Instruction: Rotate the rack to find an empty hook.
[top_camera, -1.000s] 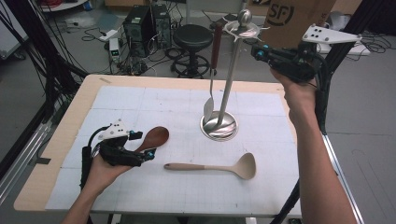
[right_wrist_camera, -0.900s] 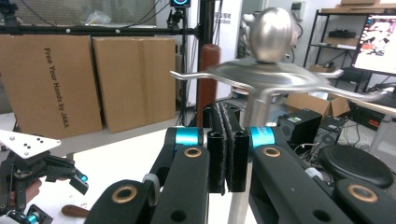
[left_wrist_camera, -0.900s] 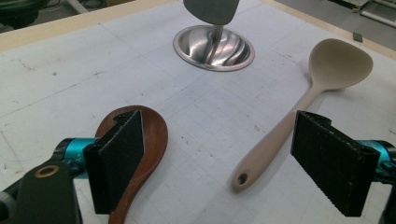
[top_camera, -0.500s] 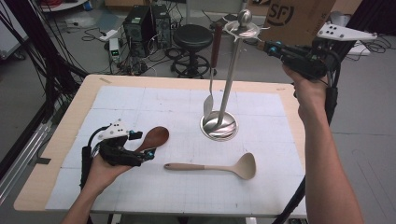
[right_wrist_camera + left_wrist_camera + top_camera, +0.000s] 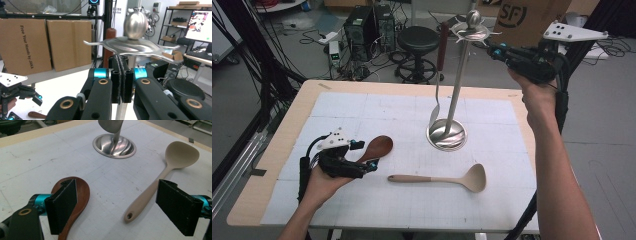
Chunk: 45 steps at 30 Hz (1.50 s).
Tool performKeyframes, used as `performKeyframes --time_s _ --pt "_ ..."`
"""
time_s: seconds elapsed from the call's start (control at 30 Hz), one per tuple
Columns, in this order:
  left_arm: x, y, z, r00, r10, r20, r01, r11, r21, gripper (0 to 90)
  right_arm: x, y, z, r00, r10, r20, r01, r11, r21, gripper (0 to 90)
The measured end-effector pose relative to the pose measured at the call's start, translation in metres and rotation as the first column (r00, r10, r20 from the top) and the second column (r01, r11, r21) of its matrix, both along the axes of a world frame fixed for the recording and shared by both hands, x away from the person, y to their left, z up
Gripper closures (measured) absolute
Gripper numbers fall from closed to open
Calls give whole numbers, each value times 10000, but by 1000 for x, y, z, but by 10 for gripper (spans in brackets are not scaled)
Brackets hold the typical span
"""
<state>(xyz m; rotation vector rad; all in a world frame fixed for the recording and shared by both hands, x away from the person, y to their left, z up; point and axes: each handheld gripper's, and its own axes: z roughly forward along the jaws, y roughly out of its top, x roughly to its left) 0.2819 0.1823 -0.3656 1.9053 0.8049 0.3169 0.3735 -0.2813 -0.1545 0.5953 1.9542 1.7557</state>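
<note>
Hovering lower left, the left gripper (image 5: 364, 161) spreads empty jaws above the wooden spoon (image 5: 377, 148), ready to grasp, while the right gripper (image 5: 492, 50), jaws pressed together empty, waits by the utensil stand (image 5: 460, 75) upper right.

A polished metal utensil stand (image 5: 455, 90) gleams at the table's 1 o'clock, its mirror-bright ribbed base (image 5: 114, 145) and glossy ball finial (image 5: 135, 21) catching the light. At 7 o'clock lies a dark, varnished wooden spoon (image 5: 73, 202); at 5 o'clock, a matt beige ladle (image 5: 447, 178), seemingly silicone. The left gripper (image 5: 120, 207) carries rough, matt black pads (image 5: 178, 208) and anodised blue metal fittings. White gridded paper covers the pale wood-edged table (image 5: 282, 150).
</note>
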Motion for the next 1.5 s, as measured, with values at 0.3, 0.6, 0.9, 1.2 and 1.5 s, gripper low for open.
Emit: performKeyframes --time_s 0.3,0.6,0.9,1.2,1.5 --pt "0 0 0 10000 -1 -11 1 10000 -5 180 -1 17 0 9997 227 60 -227 9997 -91 894" --pt "0 0 0 10000 11 -2 -11 10000 -6 180 -1 29 1 9998 187 115 -184 9996 -205 893" --pt "0 0 0 10000 -11 -5 11 10000 -19 180 1 37 1 9998 212 70 -211 9996 -169 894" --pt "0 0 0 10000 -1 -9 1 10000 -40 180 3 45 1 9998 206 62 -204 9996 -179 894" --pt "0 0 0 10000 -42 -4 42 10000 -41 180 4 46 1 9998 189 16 -189 9998 -105 893"
